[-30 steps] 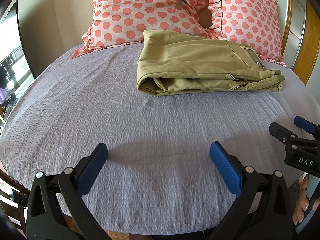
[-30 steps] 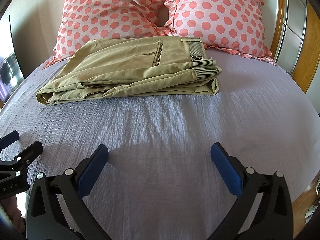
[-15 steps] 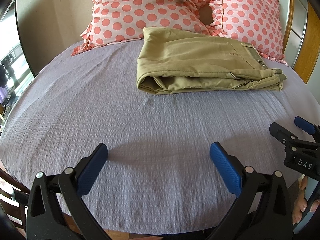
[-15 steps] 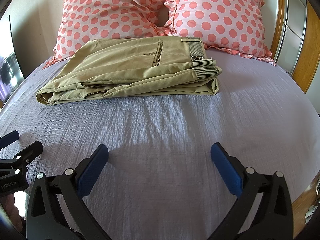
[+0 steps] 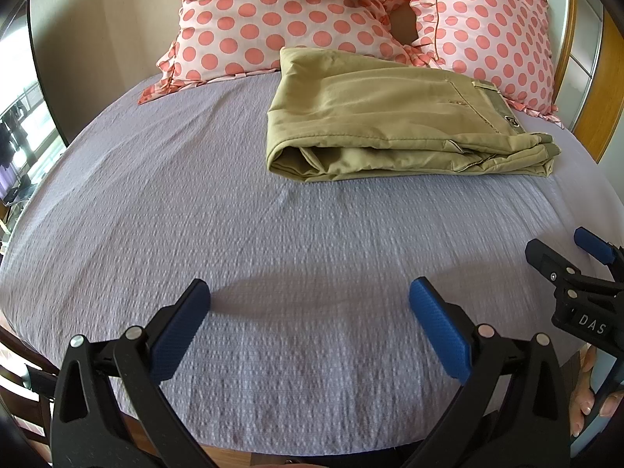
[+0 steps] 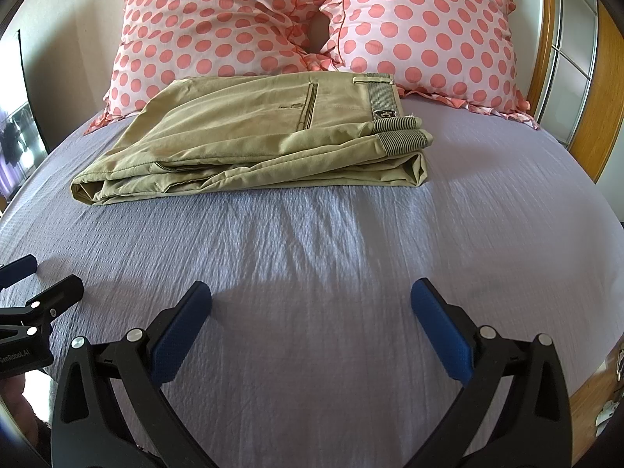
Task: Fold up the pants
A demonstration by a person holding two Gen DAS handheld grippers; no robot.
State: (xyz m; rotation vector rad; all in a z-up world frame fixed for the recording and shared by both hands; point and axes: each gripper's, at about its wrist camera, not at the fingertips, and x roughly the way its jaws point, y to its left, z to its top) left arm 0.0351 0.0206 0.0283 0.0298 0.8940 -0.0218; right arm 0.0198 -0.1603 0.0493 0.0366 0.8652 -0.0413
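Observation:
Khaki pants (image 5: 390,124) lie folded in a flat stack on the lilac bedspread (image 5: 195,195), near the pillows; they also show in the right wrist view (image 6: 265,140), with the striped waistband to the right. My left gripper (image 5: 310,312) is open and empty, low over the bedspread well short of the pants. My right gripper (image 6: 311,312) is open and empty too, also short of the pants. Each gripper shows at the edge of the other's view: the right one (image 5: 577,265) and the left one (image 6: 35,292).
Two pink polka-dot pillows (image 6: 218,31) (image 6: 425,27) lean at the head of the bed behind the pants. A wooden headboard frame (image 6: 608,89) runs along the right. The bed's near edge (image 5: 312,448) lies just below the grippers.
The left wrist view has shifted slightly, so the pants sit a little lower and nearer the right. The right wrist view is almost unchanged. Both grippers stay open.

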